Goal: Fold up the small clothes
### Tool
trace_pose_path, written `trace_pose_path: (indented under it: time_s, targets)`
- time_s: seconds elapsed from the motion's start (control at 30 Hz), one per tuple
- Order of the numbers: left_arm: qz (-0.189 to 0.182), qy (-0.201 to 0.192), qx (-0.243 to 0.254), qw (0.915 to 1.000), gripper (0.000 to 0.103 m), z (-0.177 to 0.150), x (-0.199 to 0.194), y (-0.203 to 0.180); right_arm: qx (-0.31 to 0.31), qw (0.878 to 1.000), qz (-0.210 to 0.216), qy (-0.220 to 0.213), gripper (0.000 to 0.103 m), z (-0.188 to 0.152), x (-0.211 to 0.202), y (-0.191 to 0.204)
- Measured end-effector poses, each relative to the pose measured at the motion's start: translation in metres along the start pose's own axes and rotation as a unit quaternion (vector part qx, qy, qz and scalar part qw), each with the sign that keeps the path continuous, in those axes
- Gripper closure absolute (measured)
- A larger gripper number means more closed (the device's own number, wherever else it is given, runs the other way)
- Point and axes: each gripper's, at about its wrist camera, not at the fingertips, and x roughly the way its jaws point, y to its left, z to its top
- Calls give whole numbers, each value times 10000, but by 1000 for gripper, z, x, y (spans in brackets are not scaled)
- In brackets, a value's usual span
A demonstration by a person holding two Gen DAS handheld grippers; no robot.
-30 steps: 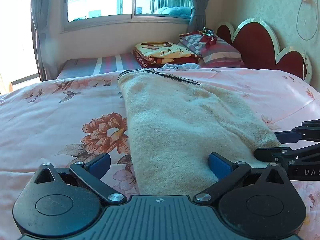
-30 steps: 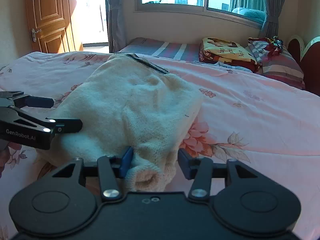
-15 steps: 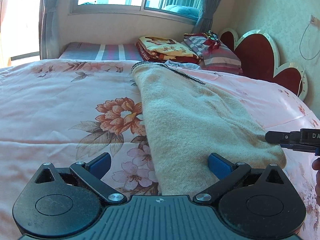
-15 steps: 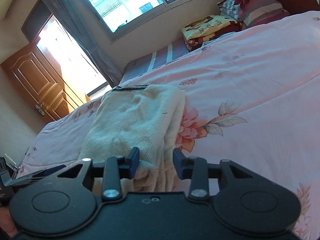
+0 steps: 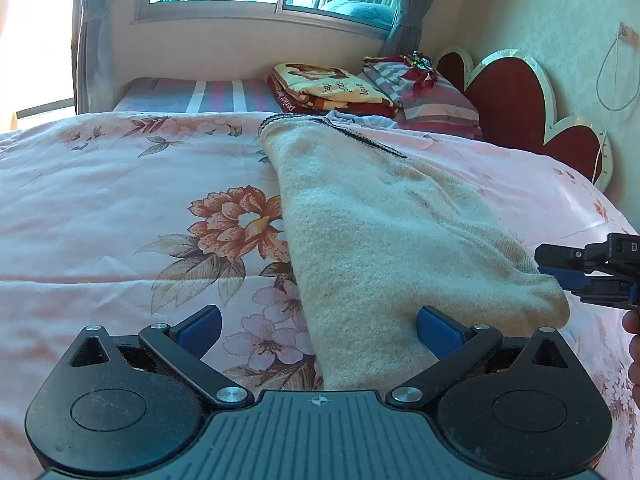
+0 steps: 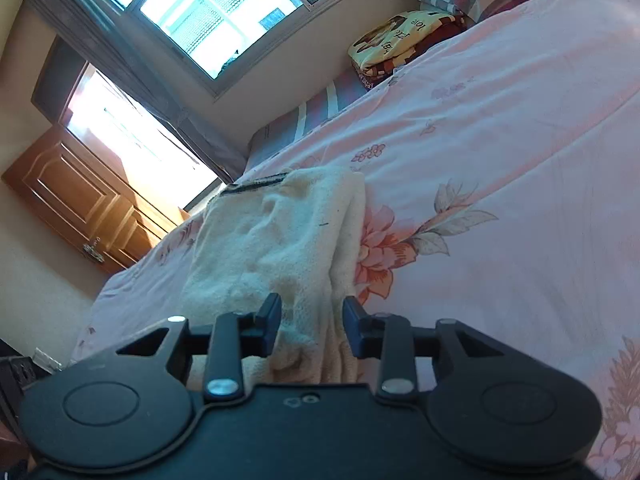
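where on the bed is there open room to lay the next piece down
Widest bare patch: the pink floral bedspread left of the cream garment, up to the striped mattress end. Another open stretch lies right of the garment, toward the headboard. Crowded: the far corner, with the folded blanket and pillows, and the garment's near end, where both claws sit.

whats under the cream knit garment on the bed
The cream knit garment lies flat on the pink floral bedspread, whose printed flowers run under its left edge. Whatever else may lie beneath it is covered and cannot be seen.
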Motion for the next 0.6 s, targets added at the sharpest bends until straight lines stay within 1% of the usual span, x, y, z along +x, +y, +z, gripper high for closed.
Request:
trace_pose_path:
  time_s: [0.03,0.07,0.1,0.2,0.3,0.33,0.4,0.47,0.53,0.6]
  targets:
    - [-2,1,-2,10000,0,1,0,0,88,9999,88,-11,57,0,-2,-2]
    - [8,10,-11,10000,0,1,0,0,141,9998,147,-14,55,0,-3,-4]
    - [23,20,-41,10000,0,1,1,0,198,9997,159,-17,55,1,-3,-5]
    - [-1,48,-170,9998,0,4,3,2,300,9995,137,-14,50,2,-3,-9]
    - [-107,79,-233,9996,0,7,5,3,403,9990,168,9,39,3,-1,-12]
    - [-168,90,-243,9995,0,8,7,4,454,9988,198,47,39,3,1,-14]
    - [-361,127,-362,9986,0,13,9,7,525,9983,228,107,39,4,5,-18]
    - [-686,224,-661,9952,0,18,16,15,630,9975,273,157,38,6,9,-21]
    - [-1019,378,-1030,9887,0,23,25,24,727,9970,252,95,39,11,13,-25]
    - [-1295,563,-1349,9807,0,27,36,32,812,9962,275,149,40,17,19,-27]
